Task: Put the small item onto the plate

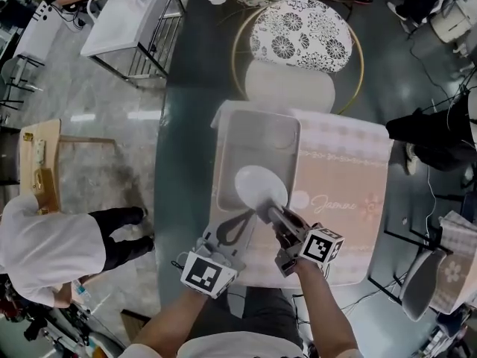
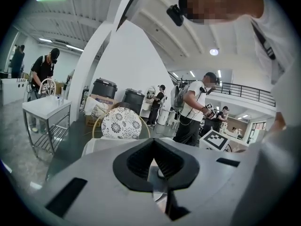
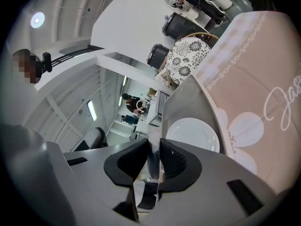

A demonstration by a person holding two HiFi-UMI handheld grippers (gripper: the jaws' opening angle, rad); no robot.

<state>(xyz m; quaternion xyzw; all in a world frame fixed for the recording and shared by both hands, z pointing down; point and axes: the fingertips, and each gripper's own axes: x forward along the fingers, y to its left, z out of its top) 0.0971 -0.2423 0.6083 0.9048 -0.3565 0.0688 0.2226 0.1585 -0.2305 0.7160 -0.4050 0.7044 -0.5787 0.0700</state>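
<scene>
A white plate (image 1: 257, 185) lies on a grey tray (image 1: 253, 129) at the left of the pink tablecloth (image 1: 346, 162). My right gripper (image 1: 267, 213) reaches to the plate's near edge. In the right gripper view its pads (image 3: 170, 157) stand close and parallel, shut on a small, thin, pale grey item (image 3: 153, 161), with the plate (image 3: 193, 135) just ahead. My left gripper (image 1: 250, 216) lies beside it on the left, over the tray's near end. In the left gripper view its fingertips meet, so the left gripper (image 2: 153, 144) is shut with nothing held.
A round chair with a floral cushion (image 1: 299, 28) and a white seat pad (image 1: 287, 84) stands at the table's far side. A person in a white shirt (image 1: 45, 245) is at the left. A white metal table (image 1: 127, 17) stands at the far left.
</scene>
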